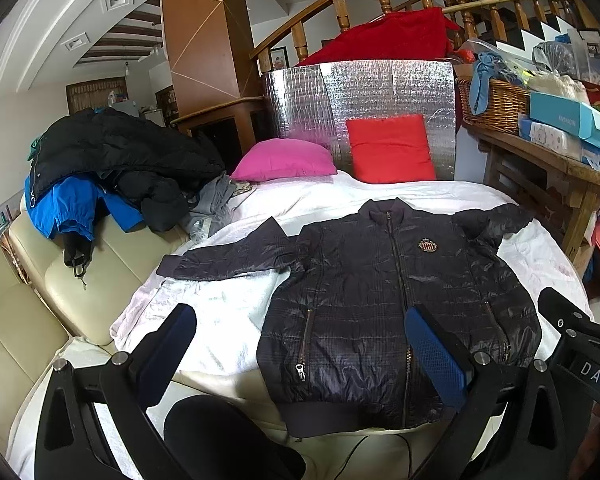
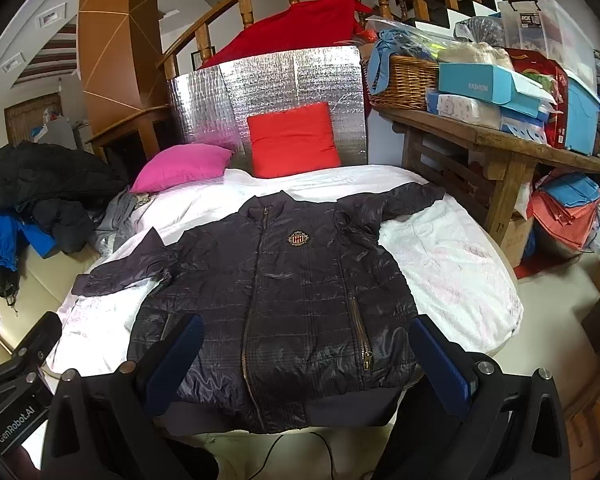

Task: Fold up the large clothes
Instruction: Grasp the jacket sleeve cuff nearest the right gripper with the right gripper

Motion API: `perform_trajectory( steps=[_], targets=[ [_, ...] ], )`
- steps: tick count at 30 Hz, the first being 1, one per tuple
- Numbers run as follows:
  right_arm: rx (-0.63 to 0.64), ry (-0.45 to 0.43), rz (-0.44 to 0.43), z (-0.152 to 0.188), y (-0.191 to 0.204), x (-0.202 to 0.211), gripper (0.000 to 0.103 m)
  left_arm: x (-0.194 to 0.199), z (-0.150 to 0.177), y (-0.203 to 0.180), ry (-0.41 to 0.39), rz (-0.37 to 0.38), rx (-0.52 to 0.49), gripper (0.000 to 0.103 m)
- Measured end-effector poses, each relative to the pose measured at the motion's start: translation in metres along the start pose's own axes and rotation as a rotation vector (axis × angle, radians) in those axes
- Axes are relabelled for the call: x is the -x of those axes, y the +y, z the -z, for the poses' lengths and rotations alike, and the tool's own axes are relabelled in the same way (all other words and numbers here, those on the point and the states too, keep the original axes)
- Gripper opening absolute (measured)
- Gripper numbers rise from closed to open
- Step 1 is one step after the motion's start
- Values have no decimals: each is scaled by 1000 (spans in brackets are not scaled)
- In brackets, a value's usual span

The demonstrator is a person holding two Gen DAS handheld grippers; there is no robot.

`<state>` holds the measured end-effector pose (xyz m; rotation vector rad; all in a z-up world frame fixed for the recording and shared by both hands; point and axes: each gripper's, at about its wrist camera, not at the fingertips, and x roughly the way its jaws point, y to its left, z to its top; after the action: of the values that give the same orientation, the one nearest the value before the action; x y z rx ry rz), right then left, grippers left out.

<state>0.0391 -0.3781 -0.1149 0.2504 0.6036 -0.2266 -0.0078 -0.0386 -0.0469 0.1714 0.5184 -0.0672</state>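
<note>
Left wrist view: our left gripper (image 1: 300, 356) covers part of the jacket (image 1: 380, 288) hem at 6 o'clock; both claws, right gripper (image 2: 306, 364) too, gape wide, holding nothing.

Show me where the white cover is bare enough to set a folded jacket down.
Two bare patches on the white cover: right of the dark jacket, below its sleeve; and left of the jacket, under the other sleeve. A strip lies bare between collar and red pillow. The clothes pile crowds the far left.
</note>
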Motion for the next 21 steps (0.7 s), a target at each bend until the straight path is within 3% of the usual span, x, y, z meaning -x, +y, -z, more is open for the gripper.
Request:
perform_trajectory(
  steps=[7,11,16,21],
  targets=[
    [9,-31,27,-9,-5,-6,103,-11,-7,-4,-16,-6,-10,103],
    [0,-60,49,-24,-19,-23,103,-45,-17,-15,7,26,-26,103],
    [-46,-45,6,-51,-55,-76,103,-142,-35,-31,145,124,7,103],
    [-123,-37,21,-83,-109,-149,103,-253,-37,-48,299,135,69,103]
  ],
)
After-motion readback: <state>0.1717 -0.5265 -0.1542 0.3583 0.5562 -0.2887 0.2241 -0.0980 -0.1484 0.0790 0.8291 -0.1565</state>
